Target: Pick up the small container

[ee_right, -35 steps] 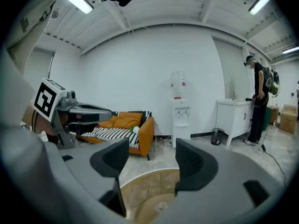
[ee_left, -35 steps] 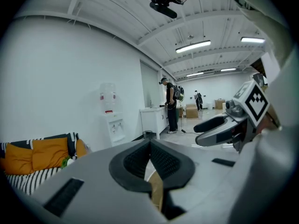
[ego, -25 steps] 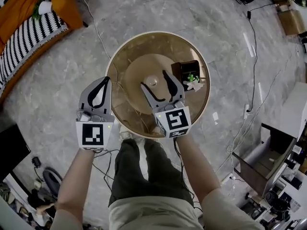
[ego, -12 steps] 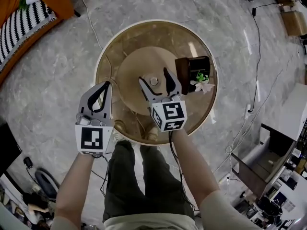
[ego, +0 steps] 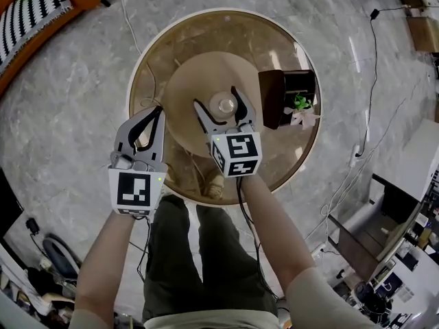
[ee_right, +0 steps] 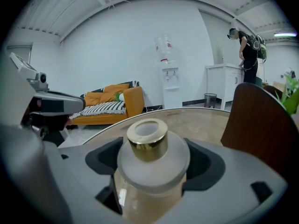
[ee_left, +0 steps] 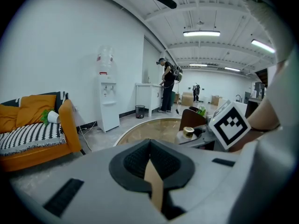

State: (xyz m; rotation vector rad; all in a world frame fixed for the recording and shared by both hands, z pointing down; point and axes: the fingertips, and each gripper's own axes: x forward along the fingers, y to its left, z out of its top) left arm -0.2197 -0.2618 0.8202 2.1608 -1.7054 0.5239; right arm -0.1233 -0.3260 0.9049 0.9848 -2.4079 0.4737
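The small container [ego: 224, 103] is a frosted glass bottle with a gold neck, upright at the middle of the round glass table [ego: 140, 60]. My right gripper [ego: 217, 99] straddles it, one jaw on each side. Its jaws are opening, and the bottle [ee_right: 149, 157] stands between the dark pads with a little gap on both sides. My left gripper [ego: 158, 112] hovers over the table's left edge, shut and empty. In the left gripper view the bottle [ee_left: 188, 132] shows beside the right gripper's marker cube [ee_left: 229, 125].
A dark brown box [ego: 285, 94] with a small green plant [ego: 300, 103] stands on the table right of the bottle. An orange sofa with a striped cushion [ego: 34, 5] is at the far left. Cables [ego: 363, 60] cross the floor. A person [ee_left: 167, 85] stands far off.
My right gripper has moved forward over the table until its jaws stand around the bottle, and they have spread wider. The left gripper has stayed shut at the table's edge.
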